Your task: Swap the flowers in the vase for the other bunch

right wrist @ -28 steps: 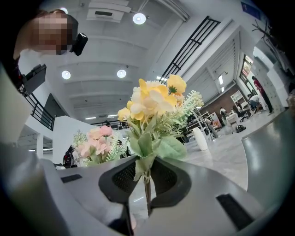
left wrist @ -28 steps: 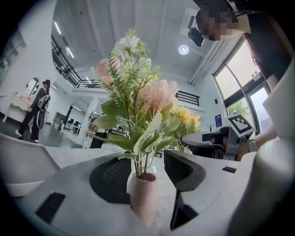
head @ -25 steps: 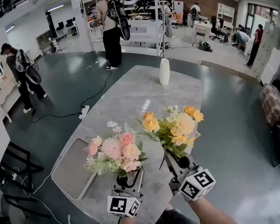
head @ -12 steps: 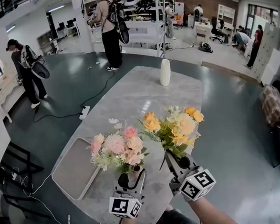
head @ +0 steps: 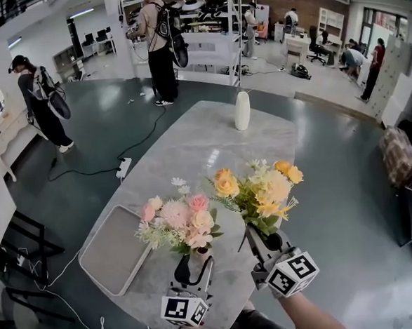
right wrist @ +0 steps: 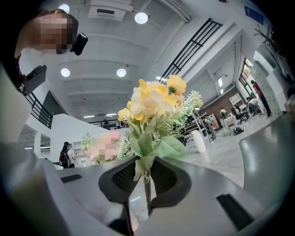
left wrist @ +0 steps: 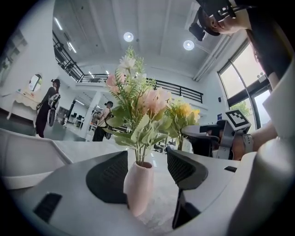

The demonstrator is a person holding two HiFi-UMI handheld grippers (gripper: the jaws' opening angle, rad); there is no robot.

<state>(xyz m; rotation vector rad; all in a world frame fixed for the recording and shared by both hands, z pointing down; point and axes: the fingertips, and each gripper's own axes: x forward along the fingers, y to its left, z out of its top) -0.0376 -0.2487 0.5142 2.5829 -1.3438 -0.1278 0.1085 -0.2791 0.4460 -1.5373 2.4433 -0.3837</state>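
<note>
The pink vase (left wrist: 139, 186), with the pink bunch (head: 176, 221) standing in it, is set upright on the pale tabletop (head: 191, 147) between the jaws of the left tool (head: 195, 265), which have just been opened and are spread wide, so the vase is released. Just right of that vase, the yellow bunch (head: 258, 188) is clenched by its stems in the right tool (head: 262, 238) (blooms upward). A grey tray (head: 113, 247) is seen left of the pink vase, and a white vase (head: 242, 111) well beyond it.

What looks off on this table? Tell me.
Nothing stands out. The pink flowers stand upright in the pink vase, the right tongs hold the yellow bunch upright, and nothing is spilled or broken.
</note>
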